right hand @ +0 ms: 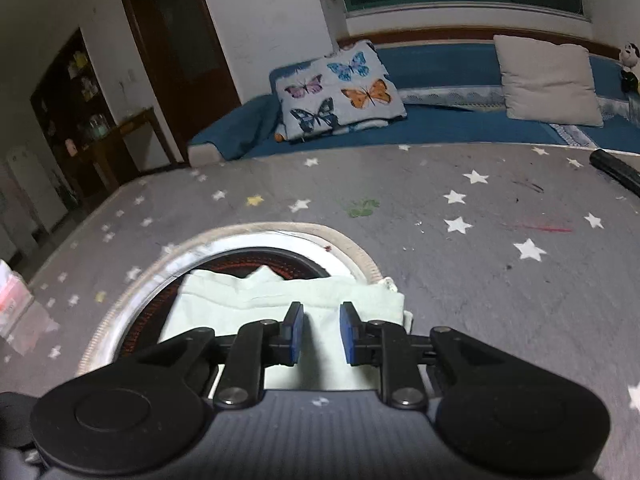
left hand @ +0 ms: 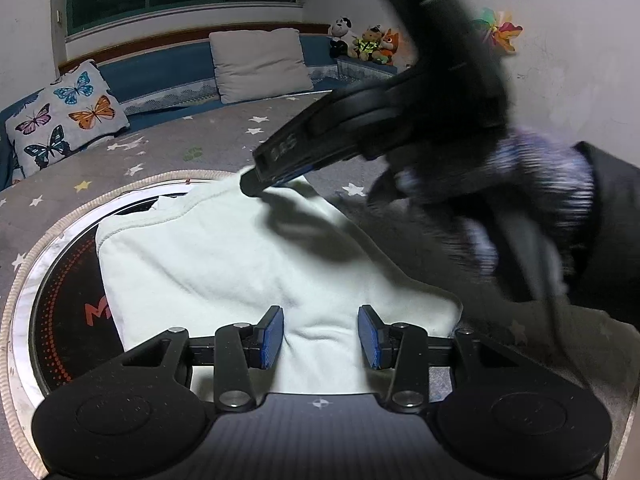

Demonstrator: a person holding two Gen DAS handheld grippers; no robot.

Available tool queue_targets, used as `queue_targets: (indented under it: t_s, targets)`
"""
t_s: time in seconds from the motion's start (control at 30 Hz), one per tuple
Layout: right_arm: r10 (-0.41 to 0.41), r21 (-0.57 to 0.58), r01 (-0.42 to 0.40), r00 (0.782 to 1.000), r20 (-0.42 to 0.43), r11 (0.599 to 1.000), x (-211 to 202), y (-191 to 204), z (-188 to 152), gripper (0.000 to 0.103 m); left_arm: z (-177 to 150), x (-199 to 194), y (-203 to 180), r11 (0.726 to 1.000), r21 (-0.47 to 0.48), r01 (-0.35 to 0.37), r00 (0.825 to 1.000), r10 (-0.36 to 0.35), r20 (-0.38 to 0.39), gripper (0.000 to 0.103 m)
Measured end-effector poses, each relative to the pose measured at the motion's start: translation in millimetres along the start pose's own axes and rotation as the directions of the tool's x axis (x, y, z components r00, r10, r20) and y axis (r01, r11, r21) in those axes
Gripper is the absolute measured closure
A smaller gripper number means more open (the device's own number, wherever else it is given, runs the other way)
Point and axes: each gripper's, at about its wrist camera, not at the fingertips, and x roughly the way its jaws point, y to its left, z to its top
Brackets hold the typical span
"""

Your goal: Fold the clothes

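Pale green garment (left hand: 240, 264) lay part-folded over round worktop inset (left hand: 24, 320). Left claw (left hand: 320, 338) gaped wide, empty, above near hem. Right claw (right hand: 320, 334) half-open, empty, likely poised for the next fold.

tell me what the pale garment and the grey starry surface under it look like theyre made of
Pale garment: soft knit, probably cotton jersey or fleece; matte, with a stitched collar edge and soft rounded creases.
Grey starry surface: looks like a printed fabric or foam mat, matte, scuffed and stained; which one is hard to tell.
Left gripper and right gripper both hang open over the garment.
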Motion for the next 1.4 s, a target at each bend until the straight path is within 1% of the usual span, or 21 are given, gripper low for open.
queue_targets:
  t_s: [0.03, 0.07, 0.1, 0.2, 0.23, 0.37, 0.47, 0.57, 0.7, 0.83, 0.97, 1.07, 1.17, 1.23, 1.3, 1.4]
  targets:
    - [-0.017, 0.004, 0.017, 1.000, -0.009, 1.000, 7, -3, 1, 0.092, 0, 0, 1, 1.000, -0.001, 0.002, 1.000, -0.002, 0.000, 0.058]
    - [-0.022, 0.012, 0.022, 1.000, -0.012, 1.000, 11, -5, 1, 0.093, 0, 0, 2, 1.000, -0.003, 0.005, 1.000, -0.005, 0.000, 0.058]
    - [-0.016, 0.030, 0.016, 1.000, -0.009, 0.999, 12, -7, 3, 0.093, 2, -1, 3, 1.000, -0.008, 0.010, 1.000, -0.010, -0.002, 0.058]
    - [-0.019, 0.022, 0.019, 1.000, 0.007, 1.000, 8, -5, 6, 0.092, 6, -5, 9, 1.000, -0.022, 0.016, 1.000, -0.016, 0.004, 0.057]
    - [-0.013, 0.010, 0.013, 1.000, 0.013, 1.000, 5, -3, 7, 0.090, 8, -7, 12, 1.000, -0.026, 0.008, 1.000, -0.007, 0.012, 0.057]
    - [0.033, -0.018, -0.032, 0.999, 0.023, 0.999, -4, 2, 9, 0.089, 19, -8, 34, 0.996, -0.074, -0.049, 0.998, 0.051, 0.028, 0.056]
    - [0.067, -0.029, -0.067, 0.998, 0.004, 0.997, -2, 4, 8, 0.089, 29, -2, 52, 0.988, -0.115, -0.099, 0.994, 0.103, 0.029, 0.056]
    - [0.069, -0.029, -0.070, 0.998, -0.014, 0.997, 5, 2, 5, 0.089, 38, 8, 69, 0.982, -0.138, -0.131, 0.990, 0.136, 0.024, 0.057]
    - [0.069, -0.016, -0.070, 0.997, -0.017, 0.997, 9, -2, 4, 0.089, 46, 24, 90, 0.974, -0.157, -0.162, 0.986, 0.166, 0.010, 0.057]
    - [0.071, -0.020, -0.071, 0.997, -0.019, 0.997, 11, -4, 2, 0.089, 46, 35, 108, 0.970, -0.190, -0.154, 0.988, 0.156, -0.002, 0.058]
    - [0.075, -0.017, -0.075, 0.997, -0.018, 0.997, 13, -7, 1, 0.090, 46, 35, 108, 0.968, -0.196, -0.156, 0.987, 0.160, 0.001, 0.060]
    - [0.075, -0.012, -0.075, 0.997, -0.011, 0.997, 9, -6, 2, 0.089, 48, 28, 105, 0.967, -0.196, -0.161, 0.986, 0.168, 0.017, 0.058]
    - [0.083, -0.024, -0.083, 0.997, 0.000, 0.996, -1, -1, 2, 0.088, 47, 22, 101, 0.967, -0.195, -0.167, 0.985, 0.174, 0.020, 0.056]
    - [0.104, -0.038, -0.104, 0.995, -0.003, 0.994, -11, 6, -1, 0.086, 43, 20, 100, 0.966, -0.195, -0.172, 0.984, 0.179, 0.015, 0.056]
    - [0.118, -0.053, -0.119, 0.993, -0.012, 0.991, -20, 13, -7, 0.082, 39, 17, 98, 0.965, -0.195, -0.177, 0.983, 0.182, 0.006, 0.055]
    - [0.133, -0.079, -0.135, 0.991, -0.026, 0.988, -34, 23, -19, 0.082, 34, 12, 93, 0.966, -0.187, -0.180, 0.983, 0.183, 0.001, 0.053]
